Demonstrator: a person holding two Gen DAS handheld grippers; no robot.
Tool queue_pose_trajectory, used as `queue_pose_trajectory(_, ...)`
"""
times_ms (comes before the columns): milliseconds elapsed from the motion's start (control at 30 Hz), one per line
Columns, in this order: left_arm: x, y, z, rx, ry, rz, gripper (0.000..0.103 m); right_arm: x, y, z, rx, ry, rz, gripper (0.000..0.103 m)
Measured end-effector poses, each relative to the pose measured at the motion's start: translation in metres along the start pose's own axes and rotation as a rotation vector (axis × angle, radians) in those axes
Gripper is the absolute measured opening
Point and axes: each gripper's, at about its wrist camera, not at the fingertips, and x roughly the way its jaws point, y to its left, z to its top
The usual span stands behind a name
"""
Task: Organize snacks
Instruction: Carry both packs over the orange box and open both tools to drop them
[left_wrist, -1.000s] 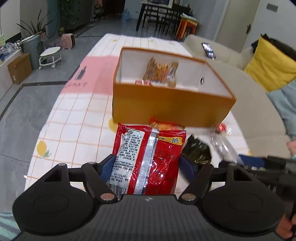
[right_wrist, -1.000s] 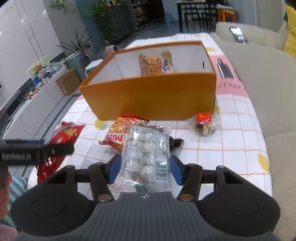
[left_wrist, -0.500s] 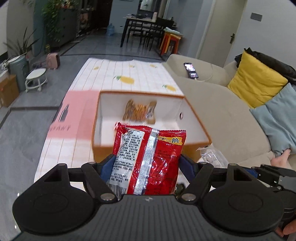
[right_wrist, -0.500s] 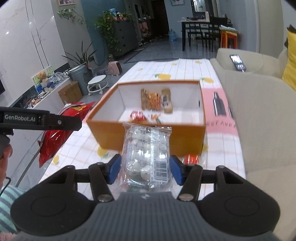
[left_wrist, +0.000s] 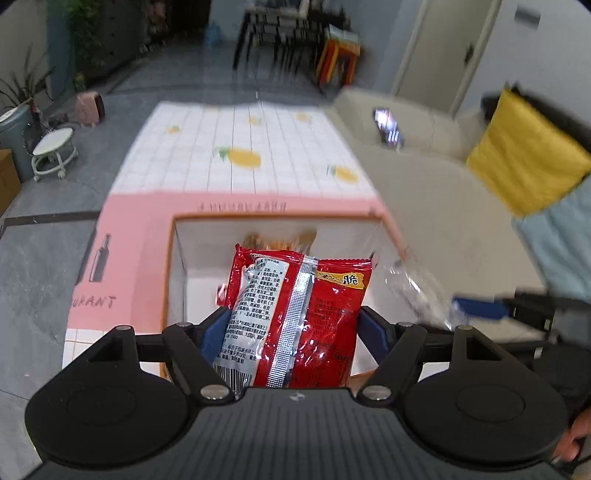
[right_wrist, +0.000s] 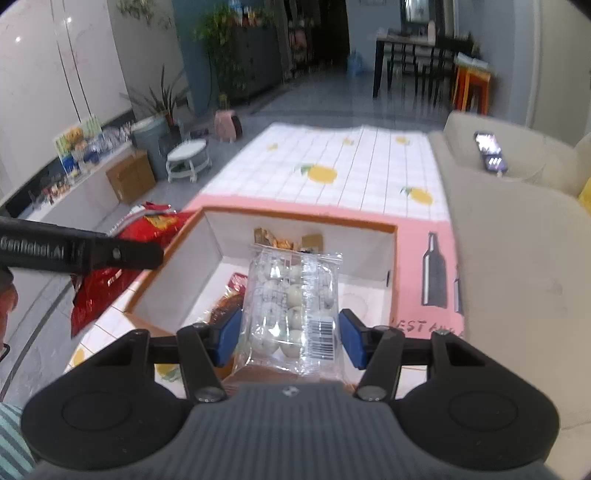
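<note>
Left tongs (left_wrist: 293, 328), blue pads (left_wrist: 216, 332) clamped on either side of a red bag (left_wrist: 295, 317), which stands upright between them with its back seam and printed text facing the camera. The bag is held above the open box (left_wrist: 177, 266), an orange carton with white inner walls that rests on the desk (left_wrist: 236, 155) over the pink band of a white checked cloth with lemon prints. Snacks already in the box show behind the bag's top edge; they are blurred. In the same view the clear pack (left_wrist: 417, 291) appears at the right, over the box's right wall.

Right tongs (right_wrist: 291, 338), clamped on the clear pack (right_wrist: 293, 306), a transparent wrapper of pale round pieces with a barcode label at its lower right. The pack is held upright above the box interior (right_wrist: 365, 258). Inside the box, a brown-and-gold packet (right_wrist: 284, 242) leans against the far wall and a reddish packet (right_wrist: 231, 295) lies on the floor of the box at the left. From the right wrist view, the left tongs (right_wrist: 96, 254) hold the red bag (right_wrist: 110, 273) just outside the box's left wall.

A sofa (right_wrist: 517, 240) borders the desk on the right, with a phone (right_wrist: 489, 151) lying on it
</note>
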Motion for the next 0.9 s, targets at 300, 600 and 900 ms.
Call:
queue_pose_trajectory(300, 0.102, 0.018, 0.007, 0.0, 0.212, 0.055, 0.085, 0.109, -0.007, 0.02, -0.111, 0.252, -0.076, 0.055)
queue_pose_trajectory(600, 0.149, 0.025, 0.008, 0.04, 0.284, 0.106, 0.085, 0.167, -0.004, 0.02, -0.251, 0.356, -0.131, 0.055)
queue_pose_trajectory(900, 0.167, 0.025, 0.006, 0.069, 0.309, 0.137, 0.087, 0.185, 0.008, 0.016, -0.358, 0.406, -0.159, 0.056)
